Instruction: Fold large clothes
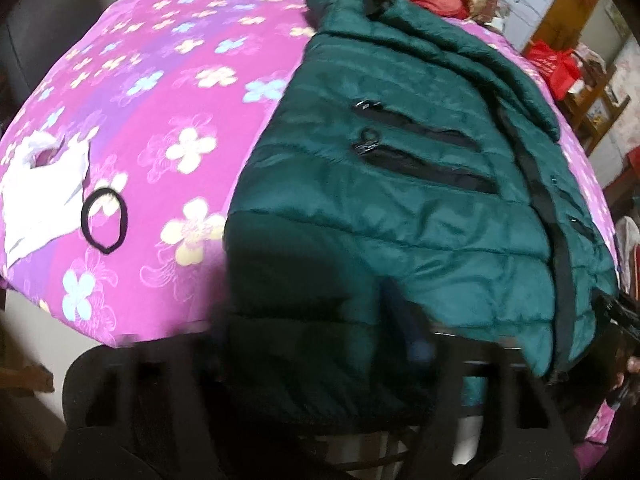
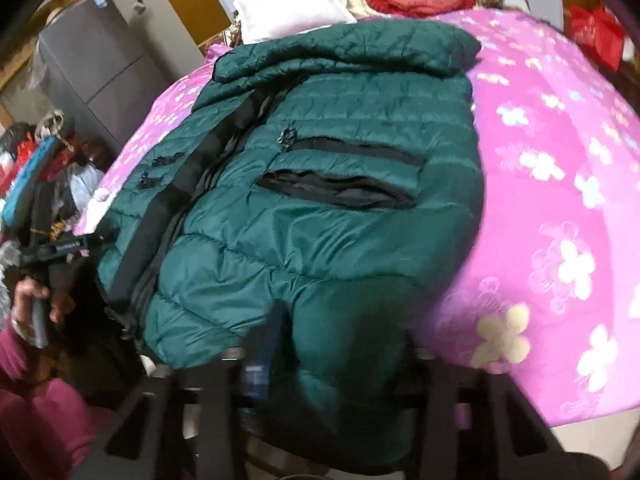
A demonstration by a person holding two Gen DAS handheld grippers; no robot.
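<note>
The green puffer jacket (image 2: 320, 216) lies flat on the pink flowered bed (image 2: 560, 160). Both tools, left tool (image 1: 320, 364) and right tool (image 2: 316, 344), pinch its near hem. It looks soft, puffy, light and slippery, so the hem corners seem best to hold.

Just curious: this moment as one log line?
green jacket: flat on floral bedspread | left tongs: gripping hem | right tongs: gripping hem

The green jacket (image 1: 400, 184) filled the middle of the bed (image 1: 168, 80) ahead of you. On your left, open bedspread lay free, broken only by a black hair band (image 1: 104, 222) and white plastic bag (image 1: 40, 192). Pillows (image 2: 288, 4) blocked the far end.
</note>
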